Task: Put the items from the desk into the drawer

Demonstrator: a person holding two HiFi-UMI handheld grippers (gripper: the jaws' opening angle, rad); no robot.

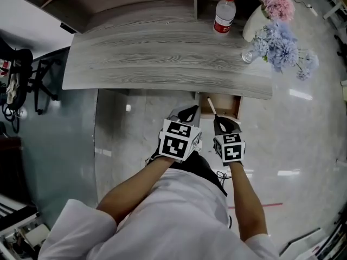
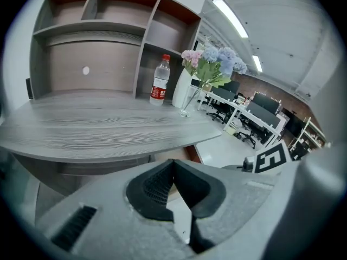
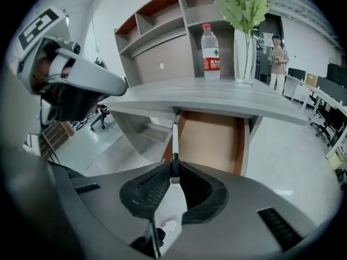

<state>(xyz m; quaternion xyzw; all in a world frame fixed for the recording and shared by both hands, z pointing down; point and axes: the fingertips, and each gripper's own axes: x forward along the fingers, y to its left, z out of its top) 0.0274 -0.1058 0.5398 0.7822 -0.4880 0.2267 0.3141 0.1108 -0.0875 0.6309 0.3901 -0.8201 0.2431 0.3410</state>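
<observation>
The open wooden drawer (image 1: 226, 105) (image 3: 211, 140) sticks out under the grey desk (image 1: 162, 58), to the right. My right gripper (image 1: 223, 124) (image 3: 174, 166) is shut on a slim white pen-like stick (image 3: 175, 137) (image 1: 211, 106), whose tip points at the drawer's front left corner. My left gripper (image 1: 189, 112) (image 2: 173, 164) hovers just left of it, below the desk edge, shut with nothing between its jaws. On the desk stand a water bottle with a red label (image 1: 224, 12) (image 2: 159, 81) (image 3: 210, 52) and a glass vase of flowers (image 1: 277, 37) (image 2: 209, 69) (image 3: 245, 56).
Shelving (image 2: 103, 31) rises behind the desk. An office chair (image 1: 21, 80) stands at the left. A person (image 3: 278, 56) stands far back by other desks and chairs (image 2: 244, 118). Shiny floor (image 1: 135, 140) spreads below the desk.
</observation>
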